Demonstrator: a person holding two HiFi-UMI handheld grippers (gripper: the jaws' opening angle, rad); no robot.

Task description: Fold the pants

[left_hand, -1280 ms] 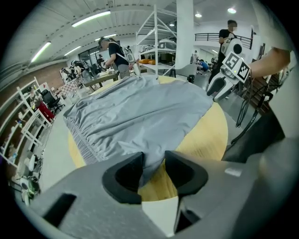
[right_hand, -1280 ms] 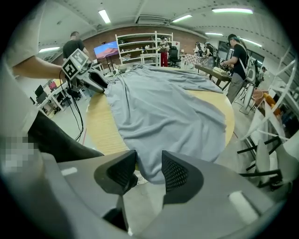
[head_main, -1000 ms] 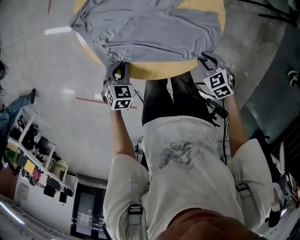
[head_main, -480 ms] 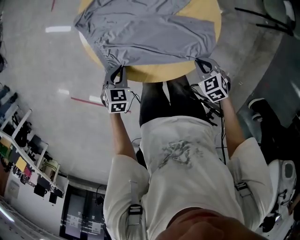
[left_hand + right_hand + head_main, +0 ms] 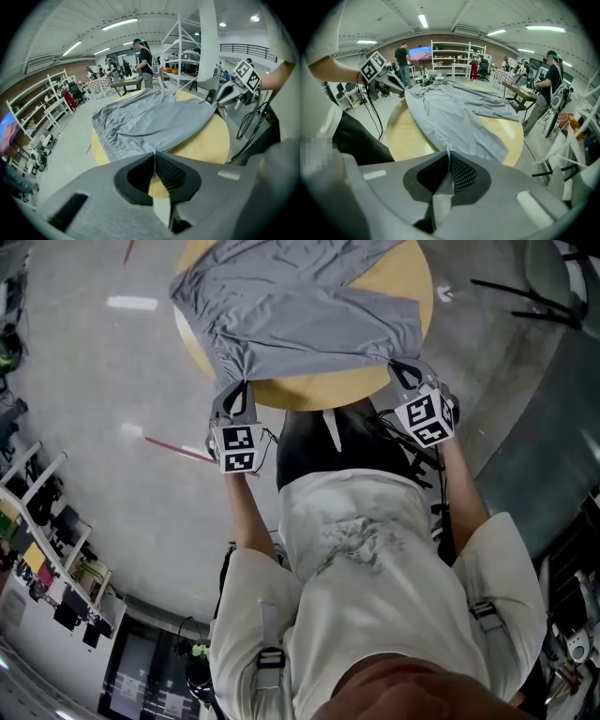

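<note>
Your left gripper (image 5: 235, 388) is clamped tight on one near corner of the grey fabric pants (image 5: 300, 315), which lie spread over the round wooden table (image 5: 323, 390). Your right gripper (image 5: 403, 365), its jaws having just been closing, pinches the other near corner.

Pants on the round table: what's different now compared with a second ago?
The right gripper has just closed its fingers on the pants' near edge; with the left gripper already clamped on the other corner, both have lifted that edge. The rest of the pants still lies spread on the table.
</note>
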